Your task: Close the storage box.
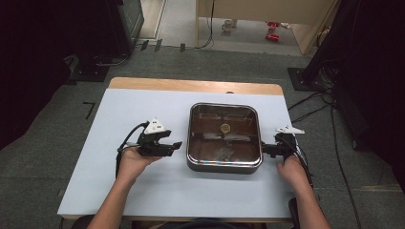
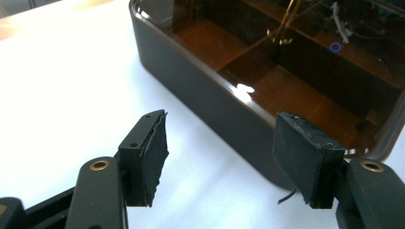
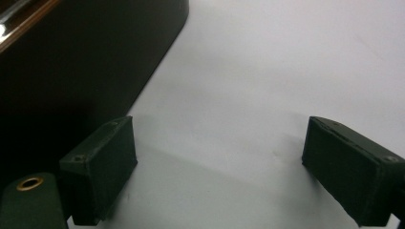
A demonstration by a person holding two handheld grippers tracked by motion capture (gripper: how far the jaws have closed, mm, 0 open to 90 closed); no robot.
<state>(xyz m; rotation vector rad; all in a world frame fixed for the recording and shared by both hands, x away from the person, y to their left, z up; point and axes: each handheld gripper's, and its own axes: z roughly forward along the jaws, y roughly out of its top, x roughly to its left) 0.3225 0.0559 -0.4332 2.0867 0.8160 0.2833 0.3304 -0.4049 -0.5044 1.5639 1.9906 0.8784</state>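
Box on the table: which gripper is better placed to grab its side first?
Right, probably. The right gripper, jaws open, sits against the box wall. The left gripper, also open, is a little short of it.

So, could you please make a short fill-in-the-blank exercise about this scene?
1. The dark box has a clear ___ through which its wooden dividers show.
2. The left gripper has its jaws ___.
3. The right gripper sits at the box's ___ side.
4. The box rests on a ___ table.

Missing words: lid; open; right; white
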